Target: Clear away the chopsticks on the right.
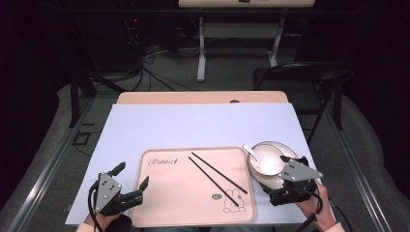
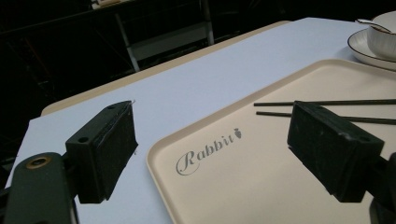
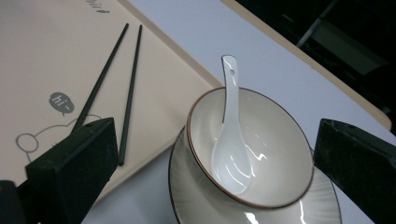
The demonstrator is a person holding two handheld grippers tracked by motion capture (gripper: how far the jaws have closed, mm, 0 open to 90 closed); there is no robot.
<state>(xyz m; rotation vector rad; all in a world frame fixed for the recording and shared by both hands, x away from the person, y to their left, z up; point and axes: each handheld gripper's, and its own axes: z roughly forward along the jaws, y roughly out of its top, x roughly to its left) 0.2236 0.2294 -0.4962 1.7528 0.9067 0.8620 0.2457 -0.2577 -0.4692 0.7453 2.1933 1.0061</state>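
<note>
A beige tray (image 1: 164,212) printed "Rabbit" lies at the near middle of the table, with two black chopsticks (image 1: 217,174) lying diagonally on it. To its right a cream bowl (image 1: 270,162) sits on a matching plate (image 1: 256,176), and a white spoon (image 1: 250,151) rests in the bowl. My left gripper (image 1: 131,175) is open, low over the tray's left edge (image 2: 159,158), with nothing between its jaws (image 2: 212,121). My right gripper (image 1: 283,180) is open just before the bowl (image 3: 275,140), its jaws (image 3: 217,126) standing either side of bowl and spoon (image 3: 229,158) without touching them.
A pale lavender mat (image 1: 193,125) covers most of the wooden table (image 1: 203,96). A black folding chair (image 1: 300,75) stands beyond the far right corner. Another table's legs (image 1: 200,48) and cables are on the floor behind.
</note>
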